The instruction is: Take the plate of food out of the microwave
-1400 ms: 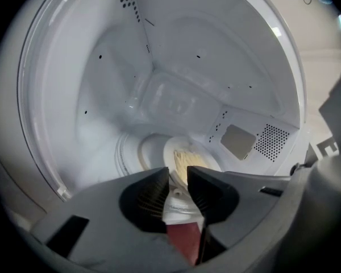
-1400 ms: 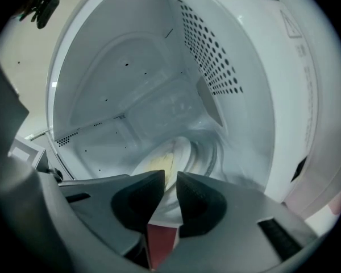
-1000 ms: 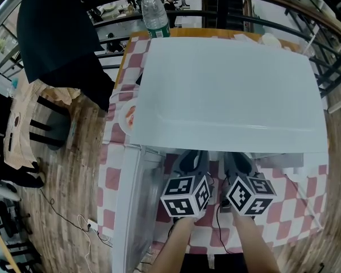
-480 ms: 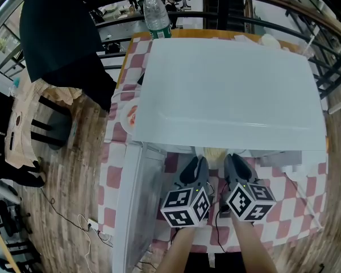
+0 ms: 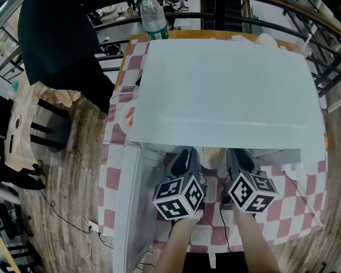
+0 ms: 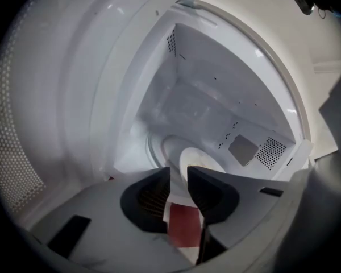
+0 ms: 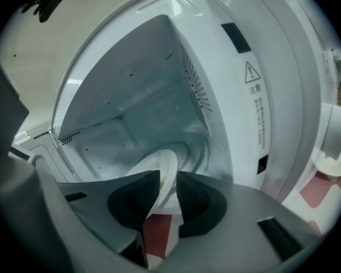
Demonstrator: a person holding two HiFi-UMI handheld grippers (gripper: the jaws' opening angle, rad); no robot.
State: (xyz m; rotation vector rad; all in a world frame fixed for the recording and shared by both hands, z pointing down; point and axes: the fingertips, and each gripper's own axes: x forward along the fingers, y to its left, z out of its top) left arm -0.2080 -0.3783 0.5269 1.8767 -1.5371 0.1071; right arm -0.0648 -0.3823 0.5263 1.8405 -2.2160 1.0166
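Observation:
The white microwave (image 5: pixel 227 90) stands on the checked table with its door (image 5: pixel 131 209) swung open to the left. A white plate (image 5: pixel 210 155) with pale yellow food shows at the oven's mouth, between my two grippers. The left gripper (image 5: pixel 187 157) has just been opening; in the left gripper view the plate (image 6: pixel 200 159) lies just past the left gripper (image 6: pixel 178 172), and checked cloth shows through the gap. The right gripper (image 5: pixel 238 155) has just been opening too. In the right gripper view the plate's rim (image 7: pixel 159 166) runs between the jaws of the right gripper (image 7: pixel 167 175), unpressed.
A water bottle (image 5: pixel 153 19) stands behind the microwave. A second plate with food (image 5: pixel 128 117) sits on the table left of it. A person in dark clothes (image 5: pixel 57 33) stands at the far left, by a chair (image 5: pixel 23 124). A cable (image 5: pixel 221 232) lies on the cloth (image 5: pixel 295 209).
The plate's edge has come into sight at the oven's mouth, where none showed a second ago. Both grippers drew back, then went forward again, and the left marker cube has shifted left.

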